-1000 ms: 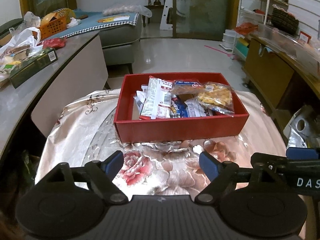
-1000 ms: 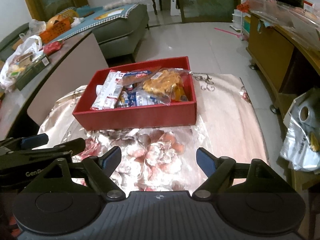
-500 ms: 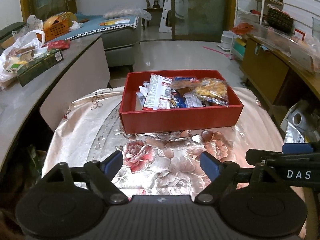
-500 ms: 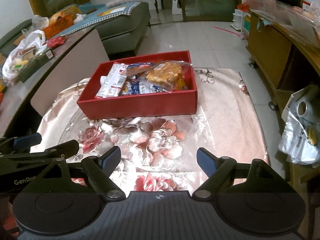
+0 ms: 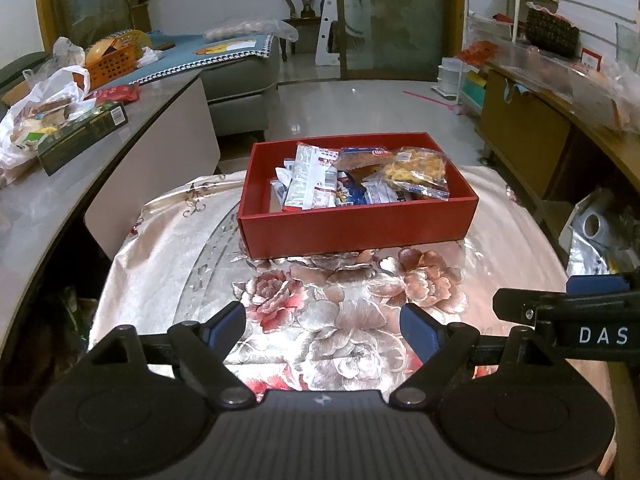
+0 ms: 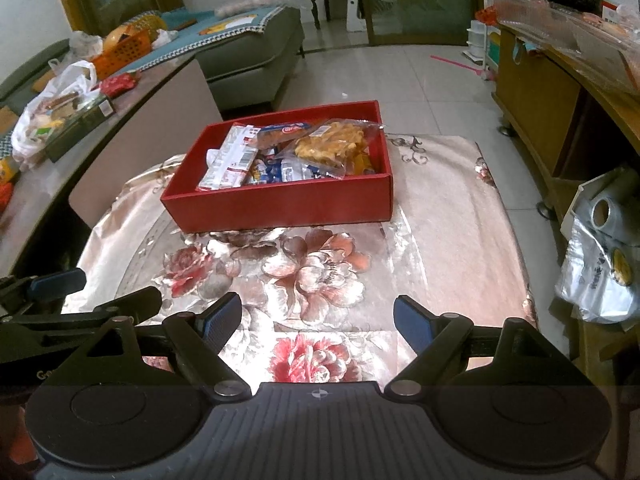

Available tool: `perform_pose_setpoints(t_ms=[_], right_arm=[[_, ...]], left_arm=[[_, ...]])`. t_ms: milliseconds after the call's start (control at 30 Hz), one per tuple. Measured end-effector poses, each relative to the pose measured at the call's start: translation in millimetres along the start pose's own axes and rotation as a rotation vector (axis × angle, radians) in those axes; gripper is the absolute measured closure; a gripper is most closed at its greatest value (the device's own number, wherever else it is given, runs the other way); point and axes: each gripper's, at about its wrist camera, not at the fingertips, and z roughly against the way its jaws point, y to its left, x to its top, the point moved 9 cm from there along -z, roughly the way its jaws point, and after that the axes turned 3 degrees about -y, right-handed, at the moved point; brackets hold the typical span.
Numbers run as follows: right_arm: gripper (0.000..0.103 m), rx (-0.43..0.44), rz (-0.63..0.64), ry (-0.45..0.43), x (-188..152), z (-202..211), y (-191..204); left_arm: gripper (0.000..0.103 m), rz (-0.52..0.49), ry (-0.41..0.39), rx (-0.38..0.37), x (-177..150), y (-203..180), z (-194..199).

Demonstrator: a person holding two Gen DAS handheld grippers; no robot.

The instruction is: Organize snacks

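LEFT WRIST VIEW
Left gripper: jaws spread wide, nothing between them; it hovers above the floral tablecloth, well short of the box.
Red box: at 12 o'clock from the gripper, resting on the cloth, lid off.
Contents: a white-and-red packet leans at the box's 10 o'clock side; a clear bag of yellow snacks lies at its 2 o'clock side; blue-printed wrappers sit between and under them.
Right gripper: seen at 3 o'clock as a black arm with a blue tip, also clear of the box.
Surroundings: a grey counter at 9 o'clock carries a white plastic bag and a dark green carton.

RIGHT WRIST VIEW
Right gripper: jaws spread wide, empty, above the cloth.
Red box in this view: at 11 o'clock, near wall facing the camera, snacks heaped loosely inside.
Left gripper in this view: at 9 o'clock, low, apart from the box.
Silver bag: at 3 o'clock, off the table edge.

STEP IN HAND
Status: judged to be the end of the task or a pause; no snack lies loose on the cloth, all visible packets are in the box.
Next move, if sorting goes on: advance one gripper to 12 o'clock over the box rim, descend on the topmost packet, close on a flat edge.
Caution: the clear bag overlaps its neighbours and may drag them.
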Motion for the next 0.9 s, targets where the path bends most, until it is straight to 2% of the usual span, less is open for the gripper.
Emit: perform_pose_setpoints(t_ms=[900], right_arm=[[0.015, 0.005, 0.005, 0.012, -2.4, -2.0, 1.3]], left_arm=[[0.024, -0.015, -0.012, 0.016, -0.5, 0.6, -0.9]])
